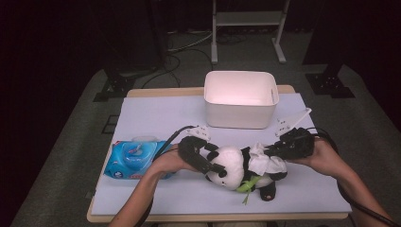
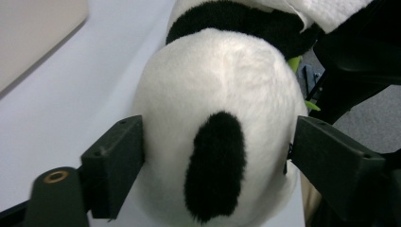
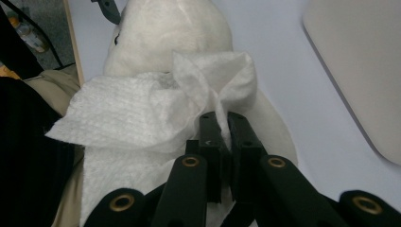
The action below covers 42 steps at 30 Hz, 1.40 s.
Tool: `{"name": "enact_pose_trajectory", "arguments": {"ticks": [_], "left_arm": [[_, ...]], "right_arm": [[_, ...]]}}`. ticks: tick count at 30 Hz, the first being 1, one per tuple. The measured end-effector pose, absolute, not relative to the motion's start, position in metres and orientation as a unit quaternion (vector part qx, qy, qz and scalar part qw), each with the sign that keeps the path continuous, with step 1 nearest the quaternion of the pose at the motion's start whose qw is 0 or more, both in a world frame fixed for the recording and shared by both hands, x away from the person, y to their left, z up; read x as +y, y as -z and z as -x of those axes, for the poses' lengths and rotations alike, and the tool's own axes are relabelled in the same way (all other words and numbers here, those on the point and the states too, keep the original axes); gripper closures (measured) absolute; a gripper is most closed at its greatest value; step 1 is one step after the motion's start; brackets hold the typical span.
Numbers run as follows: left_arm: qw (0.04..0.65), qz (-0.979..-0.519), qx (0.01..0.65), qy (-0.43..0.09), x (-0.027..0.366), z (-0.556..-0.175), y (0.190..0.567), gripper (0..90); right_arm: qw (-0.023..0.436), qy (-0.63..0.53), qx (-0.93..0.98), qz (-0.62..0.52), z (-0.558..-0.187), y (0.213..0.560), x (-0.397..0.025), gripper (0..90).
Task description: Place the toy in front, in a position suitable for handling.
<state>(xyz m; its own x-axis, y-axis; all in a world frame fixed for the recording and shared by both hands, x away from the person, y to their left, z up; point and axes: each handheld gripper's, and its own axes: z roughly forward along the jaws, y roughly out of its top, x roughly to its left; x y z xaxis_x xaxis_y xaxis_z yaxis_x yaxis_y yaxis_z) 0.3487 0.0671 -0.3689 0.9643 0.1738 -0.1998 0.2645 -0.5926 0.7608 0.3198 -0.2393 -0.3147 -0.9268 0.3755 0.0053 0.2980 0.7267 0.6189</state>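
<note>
High view first: we see a plush panda (image 1: 236,171) lying on its side near the front edge of the bench (image 1: 156,113), its white head toward our left. Our left tool (image 1: 215,169) straddles that head; in the left gripper view its jaws stand wide apart with one pad against each side of the panda (image 2: 217,142), clamped on it. Our right tool (image 1: 269,153) comes in from the right at the panda's back. In the right gripper view its jaws are pressed together on a fold of a white wipe (image 3: 142,118), which is draped over the panda's body (image 3: 165,33). Behind the panda stands a white bin (image 1: 240,100), and a blue wipe pack (image 1: 132,160) lies on the bench to the left, beside our left forearm.
</note>
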Motion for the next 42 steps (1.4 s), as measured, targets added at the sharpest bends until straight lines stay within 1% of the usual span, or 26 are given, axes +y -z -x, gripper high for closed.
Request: {"name": "enact_pose_trajectory", "arguments": {"ticks": [4,13,30,32,33,35,37,38,42], "left_arm": [[0.427,-0.893,0.129,0.058,0.062,-0.349,0.369,11.0],[0.416,-0.898,0.131,0.062,0.049,-0.35,0.368,6.1],[0.389,-0.91,0.125,0.066,0.028,-0.349,0.372,2.0],[0.384,-0.913,0.12,0.065,0.026,-0.349,0.373,1.9],[0.383,-0.914,0.118,0.063,0.025,-0.349,0.372,2.2],[0.386,-0.914,0.114,0.059,0.026,-0.348,0.372,7.5],[0.388,-0.914,0.107,0.051,0.029,-0.347,0.37,17.6],[0.388,-0.914,0.104,0.049,0.03,-0.347,0.37,21.0],[0.393,-0.914,0.094,0.035,0.032,-0.349,0.366,27.6]], "right_arm": [[0.058,-0.321,0.928,-0.178,-0.319,0.316,-0.238,84.8],[0.051,-0.319,0.93,-0.173,-0.315,0.317,-0.234,85.0],[0.048,-0.321,0.931,-0.164,-0.309,0.319,-0.231,85.1],[0.041,-0.322,0.931,-0.165,-0.309,0.32,-0.231,85.1],[0.042,-0.321,0.932,-0.164,-0.309,0.32,-0.231,85.1],[0.043,-0.32,0.932,-0.164,-0.308,0.32,-0.231,85.1],[0.046,-0.321,0.932,-0.163,-0.309,0.319,-0.231,85.0],[0.047,-0.322,0.932,-0.163,-0.309,0.319,-0.231,85.0],[0.061,-0.33,0.928,-0.161,-0.311,0.313,-0.231,85.0]]}}
